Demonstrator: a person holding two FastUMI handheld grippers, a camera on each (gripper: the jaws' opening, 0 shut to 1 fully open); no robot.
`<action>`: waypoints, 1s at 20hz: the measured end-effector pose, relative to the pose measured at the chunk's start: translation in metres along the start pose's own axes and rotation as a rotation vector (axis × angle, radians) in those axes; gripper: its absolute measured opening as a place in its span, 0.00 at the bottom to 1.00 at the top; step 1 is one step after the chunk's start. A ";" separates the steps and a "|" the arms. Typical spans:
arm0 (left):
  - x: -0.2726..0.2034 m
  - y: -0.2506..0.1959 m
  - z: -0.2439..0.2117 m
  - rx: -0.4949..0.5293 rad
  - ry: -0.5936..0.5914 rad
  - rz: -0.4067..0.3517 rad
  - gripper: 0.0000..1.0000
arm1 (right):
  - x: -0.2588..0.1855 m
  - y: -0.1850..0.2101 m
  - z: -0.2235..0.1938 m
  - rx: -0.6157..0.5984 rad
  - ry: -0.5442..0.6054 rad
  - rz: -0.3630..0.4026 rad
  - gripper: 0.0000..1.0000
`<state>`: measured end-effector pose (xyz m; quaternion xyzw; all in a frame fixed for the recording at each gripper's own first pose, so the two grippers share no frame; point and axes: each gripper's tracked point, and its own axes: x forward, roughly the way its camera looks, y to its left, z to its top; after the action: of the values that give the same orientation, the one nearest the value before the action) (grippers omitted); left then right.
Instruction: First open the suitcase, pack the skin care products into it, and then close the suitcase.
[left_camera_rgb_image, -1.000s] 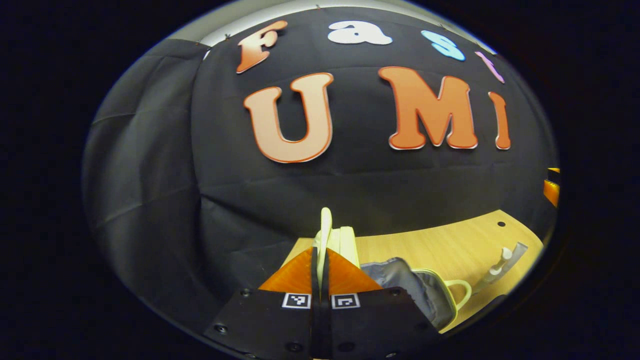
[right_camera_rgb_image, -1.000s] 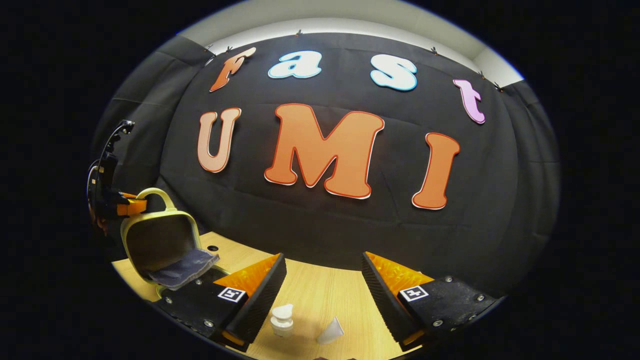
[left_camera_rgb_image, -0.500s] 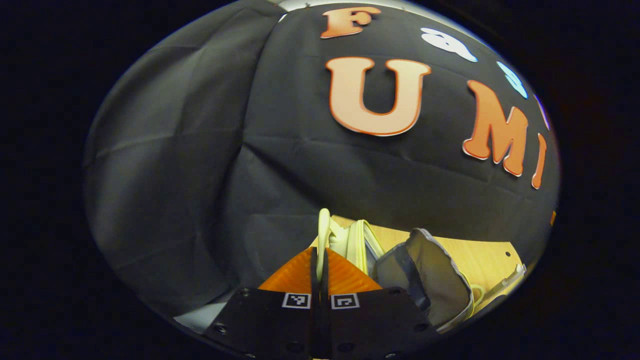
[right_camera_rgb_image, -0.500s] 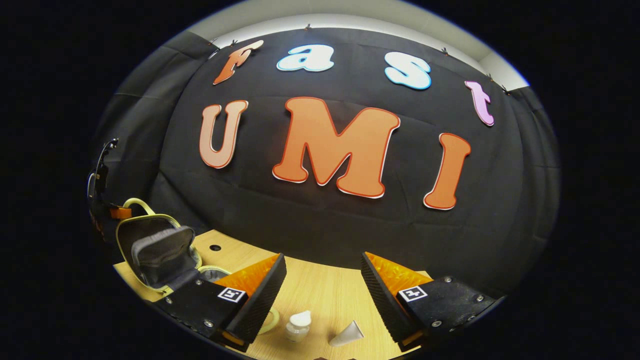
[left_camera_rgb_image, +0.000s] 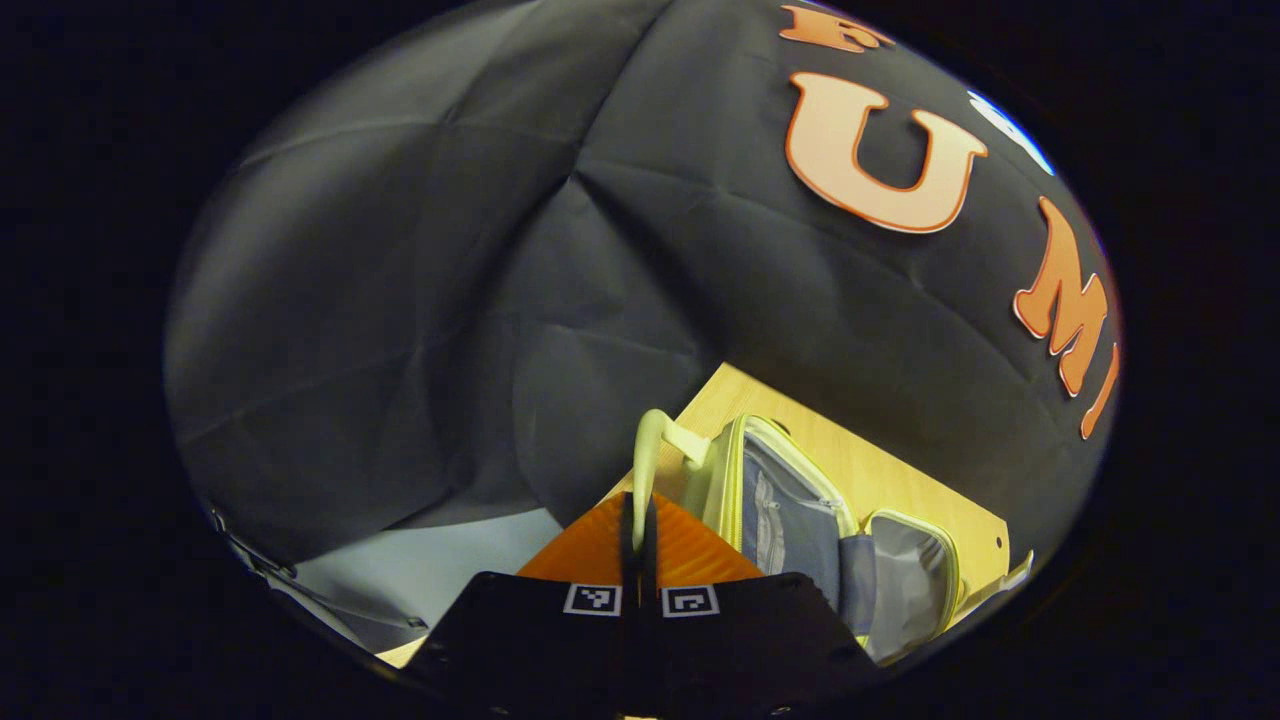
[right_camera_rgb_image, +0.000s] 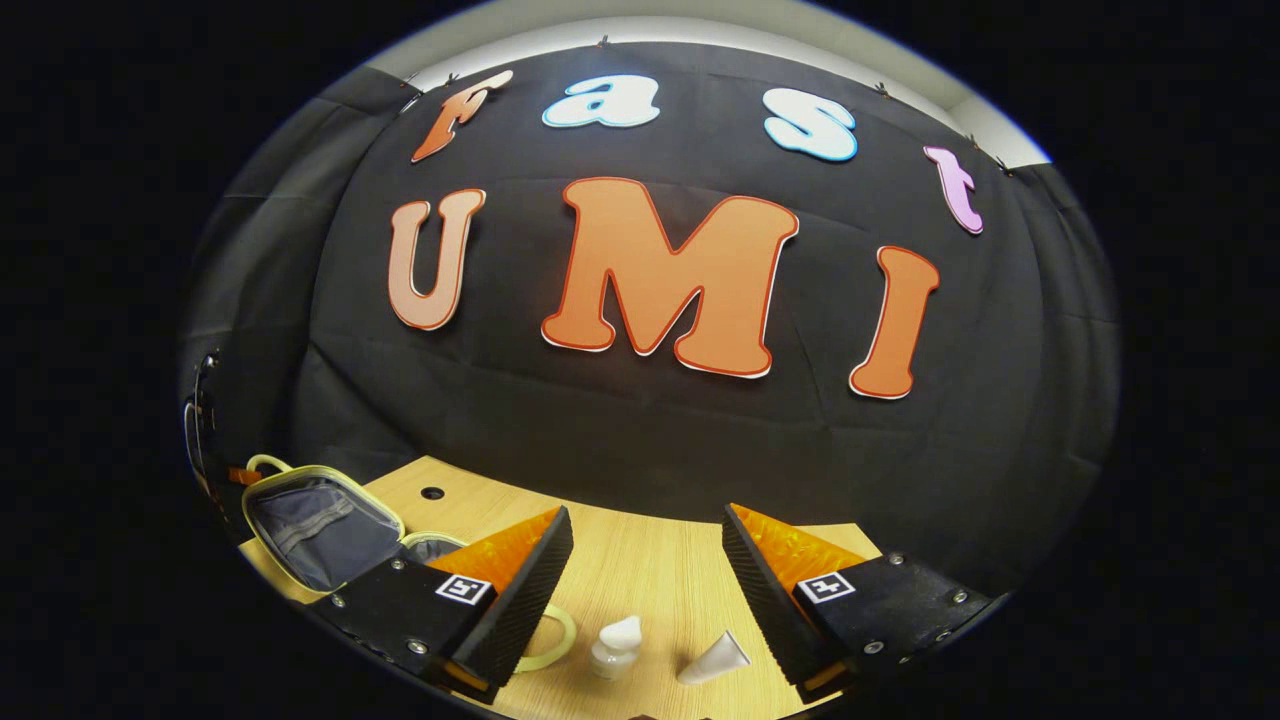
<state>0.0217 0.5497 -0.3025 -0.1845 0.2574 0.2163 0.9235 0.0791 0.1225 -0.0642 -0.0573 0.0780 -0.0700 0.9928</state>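
Pinching the pale yellow-green loop handle (left_camera_rgb_image: 648, 450) between my left tongs (left_camera_rgb_image: 637, 520), I have the lid of the small yellow-green suitcase with its grey fabric lining (left_camera_rgb_image: 790, 510) laid back, so the case lies open on the light wooden bench (right_camera_rgb_image: 640, 570). My right tongs (right_camera_rgb_image: 645, 560) are spread wide and empty, pointing over the bench. Just ahead of them and between their fingers stand the skin care products: a small white pump bottle (right_camera_rgb_image: 614, 648), upright, and a white tapered tube (right_camera_rgb_image: 712, 660) lying tilted with its narrow end up to the right. The suitcase lies off to the left of my right tongs, so I judge that hand is the nearer for picking. The bottoms of both products are cut off, and the near half of the case is partly hidden behind my right tongs' left finger.
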 end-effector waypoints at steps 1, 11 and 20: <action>0.006 0.009 -0.010 -0.003 0.036 0.008 0.00 | -0.001 -0.001 -0.003 -0.006 0.005 -0.008 0.95; 0.043 0.045 -0.050 0.018 0.144 0.096 0.18 | -0.008 -0.014 -0.019 -0.002 0.035 -0.045 0.95; -0.008 -0.030 -0.012 0.244 -0.042 0.055 0.96 | -0.011 -0.034 -0.032 0.022 0.066 -0.018 0.95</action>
<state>0.0254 0.5165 -0.3012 -0.0589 0.2676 0.2123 0.9380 0.0585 0.0879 -0.0899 -0.0447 0.1093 -0.0815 0.9897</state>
